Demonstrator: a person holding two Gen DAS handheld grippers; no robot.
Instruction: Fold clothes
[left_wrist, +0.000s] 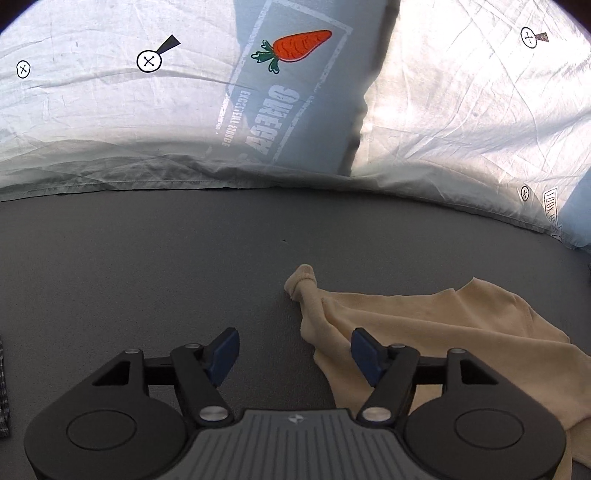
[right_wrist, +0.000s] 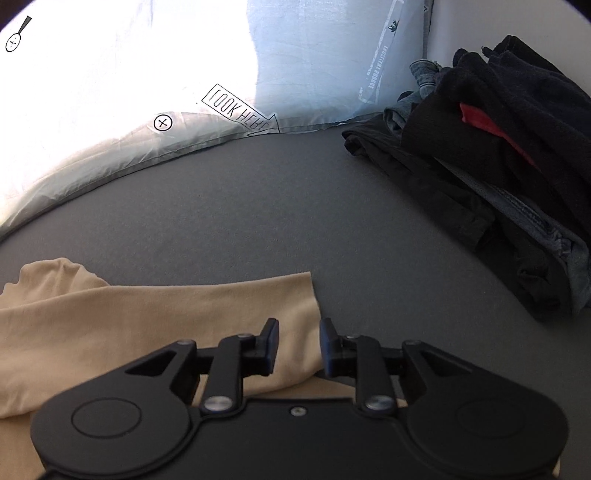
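Fingers on my left gripper (left_wrist: 294, 356) stand wide apart with nothing between the blue pads (left_wrist: 224, 355); the right-hand pad sits over the edge of the beige garment (left_wrist: 436, 332), though I cannot tell whether it touches the cloth; the left-hand pad hangs over bare grey surface (left_wrist: 147, 266). On my right gripper (right_wrist: 299, 349) the fingers are parted more narrowly, also holding nothing; the left one lies over the beige garment (right_wrist: 155, 325), the right one just past its straight edge, over the grey surface (right_wrist: 258, 206).

Beige garment: spread loosely and rumpled on the grey surface, close in front of both grippers; from the left wrist a bunched, cuff-like end (left_wrist: 301, 282) points away from me, with the rest trailing off to the right; from the right wrist a flat band of it ends in a square corner (right_wrist: 308, 280) just ahead of the fingers.

Beyond, along the far edge of the grey surface, a pale printed sheet (left_wrist: 110, 122) with a carrot motif (left_wrist: 295, 48) and small circled crosses; sunlit in patches. In the right wrist view the same sheet (right_wrist: 110, 110) carries an arrow label reading "LOOK HERE" (right_wrist: 238, 109); to the right, well apart from the beige garment, a pile of dark clothes (right_wrist: 498, 166) with a red patch (right_wrist: 491, 129) showing.
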